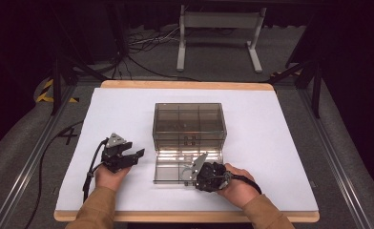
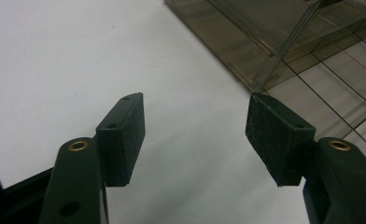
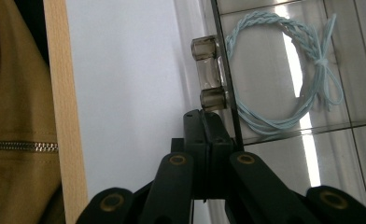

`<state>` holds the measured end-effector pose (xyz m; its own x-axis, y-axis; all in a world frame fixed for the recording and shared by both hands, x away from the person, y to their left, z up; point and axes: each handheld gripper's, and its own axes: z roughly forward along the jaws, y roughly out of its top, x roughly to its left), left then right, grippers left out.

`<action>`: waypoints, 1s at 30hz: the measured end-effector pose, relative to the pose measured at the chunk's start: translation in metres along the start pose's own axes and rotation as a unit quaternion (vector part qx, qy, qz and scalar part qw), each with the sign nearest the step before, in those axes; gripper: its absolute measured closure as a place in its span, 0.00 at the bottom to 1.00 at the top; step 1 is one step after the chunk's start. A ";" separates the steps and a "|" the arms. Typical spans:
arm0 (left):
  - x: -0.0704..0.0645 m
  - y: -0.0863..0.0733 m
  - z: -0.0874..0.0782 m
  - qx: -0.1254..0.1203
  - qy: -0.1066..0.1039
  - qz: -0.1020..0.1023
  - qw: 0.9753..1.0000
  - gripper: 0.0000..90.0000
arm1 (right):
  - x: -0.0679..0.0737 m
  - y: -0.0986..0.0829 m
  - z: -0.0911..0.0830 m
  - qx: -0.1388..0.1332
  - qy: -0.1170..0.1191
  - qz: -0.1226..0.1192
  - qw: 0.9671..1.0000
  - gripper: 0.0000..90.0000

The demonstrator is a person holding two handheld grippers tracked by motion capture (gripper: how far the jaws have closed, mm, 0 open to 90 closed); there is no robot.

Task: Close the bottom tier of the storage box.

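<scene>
1 pale blue cord lies in the open box; left gripper gapes wide, right gripper is pressed closed.

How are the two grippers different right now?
The left gripper has its jaws wide apart; the right gripper has its jaws pressed shut. The left gripper hangs over bare white table beside the box; the right gripper sits at the box's front edge by its latch. Both have black jaws.

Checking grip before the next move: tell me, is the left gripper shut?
No, the left gripper stands open over the white table, its two jaws wide apart with nothing between them.
</scene>
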<state>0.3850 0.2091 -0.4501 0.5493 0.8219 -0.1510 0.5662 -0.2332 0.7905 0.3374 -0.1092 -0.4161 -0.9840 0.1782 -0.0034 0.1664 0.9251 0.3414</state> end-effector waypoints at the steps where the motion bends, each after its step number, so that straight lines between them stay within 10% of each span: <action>1: 0.000 0.000 0.000 0.000 0.000 0.000 1.000 0.43 | 0.000 0.000 0.000 0.000 -0.001 -0.001 1.000 1.00; 30: 0.000 -0.001 -0.001 0.005 0.000 0.001 1.000 0.42 | -0.021 0.006 0.003 -0.009 -0.025 0.027 0.999 1.00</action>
<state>0.3837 0.2095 -0.4498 0.5502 0.8217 -0.1485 0.5706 -0.2402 0.7853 0.3590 -0.1062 -0.4163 -0.9691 0.2450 -0.0302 0.2182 0.9074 0.3592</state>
